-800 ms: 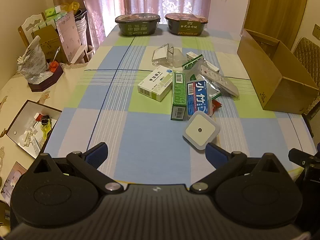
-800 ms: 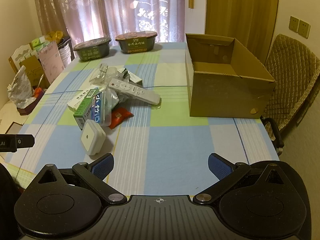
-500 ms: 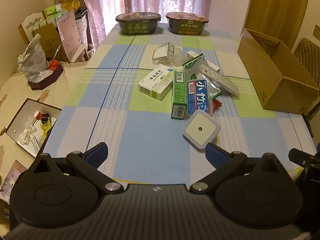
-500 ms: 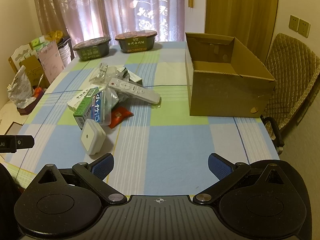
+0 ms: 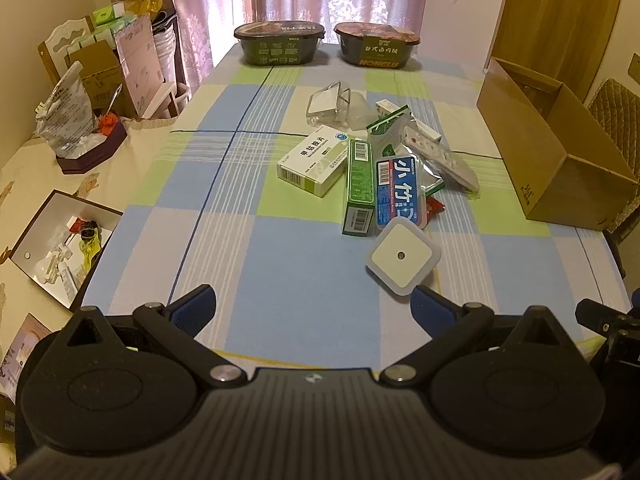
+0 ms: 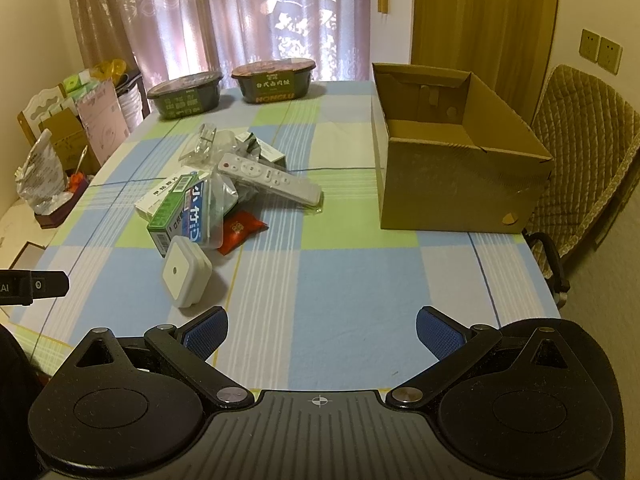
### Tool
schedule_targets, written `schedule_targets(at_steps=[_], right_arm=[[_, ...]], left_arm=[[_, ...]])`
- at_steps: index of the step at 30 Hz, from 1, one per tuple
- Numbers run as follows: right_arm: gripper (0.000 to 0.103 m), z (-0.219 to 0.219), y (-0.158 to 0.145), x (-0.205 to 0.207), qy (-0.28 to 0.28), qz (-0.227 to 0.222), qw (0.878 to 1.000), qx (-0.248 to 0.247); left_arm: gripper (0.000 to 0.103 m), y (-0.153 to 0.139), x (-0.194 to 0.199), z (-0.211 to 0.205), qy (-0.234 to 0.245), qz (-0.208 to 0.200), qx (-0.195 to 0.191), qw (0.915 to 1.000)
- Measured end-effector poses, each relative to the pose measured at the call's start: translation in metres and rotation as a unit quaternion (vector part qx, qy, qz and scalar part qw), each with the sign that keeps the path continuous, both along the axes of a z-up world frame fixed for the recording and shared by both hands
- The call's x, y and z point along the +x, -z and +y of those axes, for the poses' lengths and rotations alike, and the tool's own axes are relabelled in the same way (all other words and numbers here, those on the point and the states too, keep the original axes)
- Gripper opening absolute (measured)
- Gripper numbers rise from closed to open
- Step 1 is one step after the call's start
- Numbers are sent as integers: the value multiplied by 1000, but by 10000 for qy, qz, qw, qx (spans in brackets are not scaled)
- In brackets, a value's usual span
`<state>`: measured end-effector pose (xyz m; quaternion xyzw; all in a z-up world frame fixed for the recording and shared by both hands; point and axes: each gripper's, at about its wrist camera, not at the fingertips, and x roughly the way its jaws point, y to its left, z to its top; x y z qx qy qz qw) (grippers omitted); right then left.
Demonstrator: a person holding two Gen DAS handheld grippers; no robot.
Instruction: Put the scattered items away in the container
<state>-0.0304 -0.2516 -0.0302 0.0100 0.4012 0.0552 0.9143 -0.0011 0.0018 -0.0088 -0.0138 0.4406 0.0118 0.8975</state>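
Left wrist view shows almost no change over the last moment: the left hand-held gripper (image 5: 312,306) has eased only slightly toward the pile, its jaws spread wide and holding nothing. The white square plug-in night light (image 5: 403,256) lies nearest, just ahead of the right-side fingertip, with the green carton (image 5: 359,188), the blue-labelled clear case (image 5: 398,192) and the white medicine box (image 5: 314,160) crowded together behind it on the checked surface (image 5: 304,264). The right hand-held gripper (image 6: 320,330) has hardly shifted either; it hangs wide open and empty over bare cloth, between the heap and the cardboard box (image 6: 460,184), which stands open and apparently empty at the surface's right edge. The white remote control (image 6: 270,178) rests across the top of the heap. Judging by this, no item has been picked up yet and the tidying has barely started; the night light looks like the easiest first grab.
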Motion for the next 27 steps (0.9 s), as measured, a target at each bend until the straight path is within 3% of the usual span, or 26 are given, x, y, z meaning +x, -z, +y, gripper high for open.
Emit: schedule_targets(at_steps=[27], right_arm=[[103,-1,5,7,-30,172,9998,55]], left_arm=[[102,6,4,2,-37,90,1,10000]])
